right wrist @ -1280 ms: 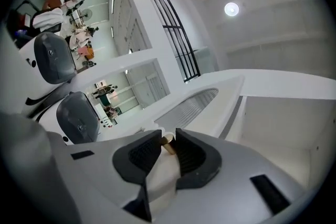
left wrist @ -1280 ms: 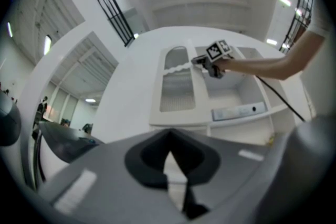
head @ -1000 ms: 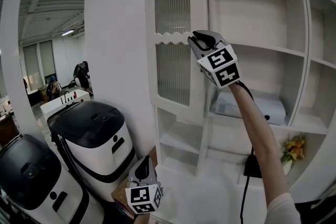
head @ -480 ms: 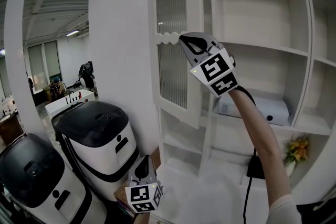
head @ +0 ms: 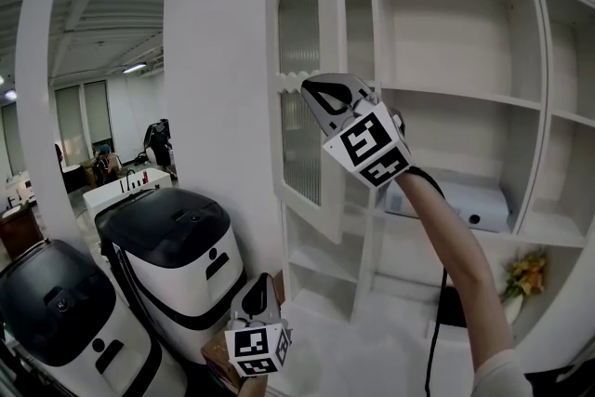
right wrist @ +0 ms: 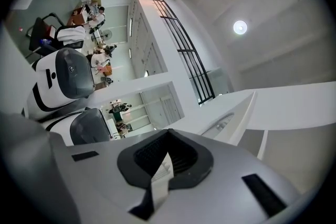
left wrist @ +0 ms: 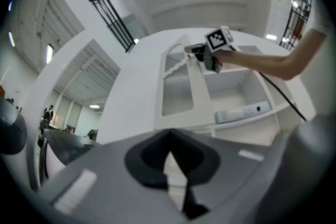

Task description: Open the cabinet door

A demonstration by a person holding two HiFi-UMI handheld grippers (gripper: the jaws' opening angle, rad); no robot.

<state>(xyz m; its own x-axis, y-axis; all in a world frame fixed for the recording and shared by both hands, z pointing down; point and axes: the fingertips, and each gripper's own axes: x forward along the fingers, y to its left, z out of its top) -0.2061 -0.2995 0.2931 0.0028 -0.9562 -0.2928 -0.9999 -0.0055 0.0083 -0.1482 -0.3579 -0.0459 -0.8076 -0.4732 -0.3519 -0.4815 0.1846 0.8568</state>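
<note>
Cabinet door (head: 297, 135) is swinging wider and right gripper (head: 309, 90) is shifting left, jaws closed on nothing; contact is hard to make out, its tips overlapping the door's free edge.

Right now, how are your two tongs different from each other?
The grey right tongs are held high on an outstretched arm, tips beside the edge of the white arched cabinet door. The grey left tongs sit low, near the white machine with a black lid. In the head view the right tongs lean left and the left tongs point almost straight up. Both are shut, empty and carry a black-and-white marker cube.
</note>
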